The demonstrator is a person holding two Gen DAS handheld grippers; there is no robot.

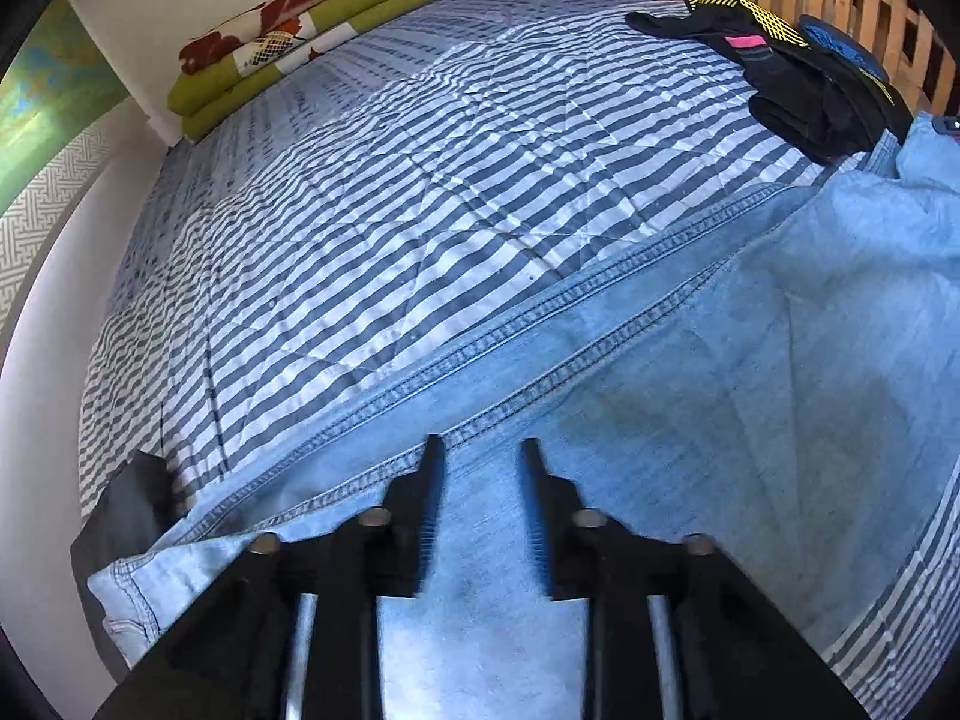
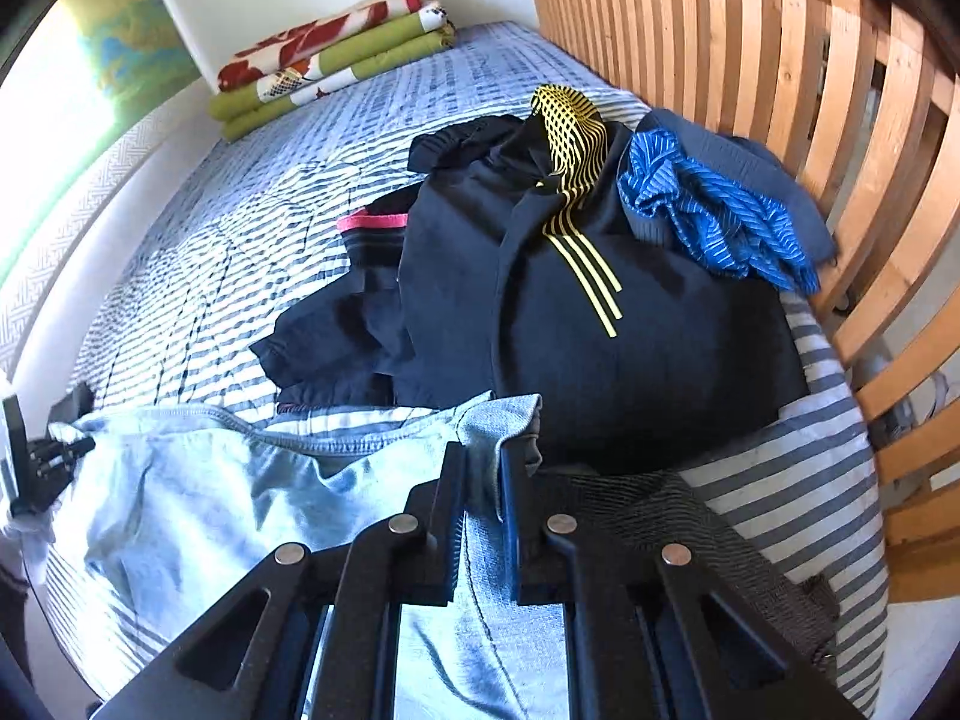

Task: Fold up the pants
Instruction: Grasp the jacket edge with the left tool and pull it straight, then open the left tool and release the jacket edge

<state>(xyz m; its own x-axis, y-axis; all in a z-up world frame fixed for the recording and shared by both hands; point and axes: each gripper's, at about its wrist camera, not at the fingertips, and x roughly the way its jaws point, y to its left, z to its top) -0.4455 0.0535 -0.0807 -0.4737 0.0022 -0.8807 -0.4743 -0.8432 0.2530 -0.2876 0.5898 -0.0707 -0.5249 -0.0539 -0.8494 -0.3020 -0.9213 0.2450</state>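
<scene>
Pants (image 1: 690, 372) flat beneath parted left tongs (image 1: 480, 450), edge pinched in right tongs (image 2: 483, 456)

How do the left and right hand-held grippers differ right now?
Left hand-held gripper: jaws apart, nothing pinched, denim pants lying flat beneath the fingertips. Right hand-held gripper: jaws nearly together, clamped on a raised fold of the same pants. The left faces the open striped bedspread; the right faces a pile of dark clothes. Both are black, point steeply down, and sit over the denim.
</scene>
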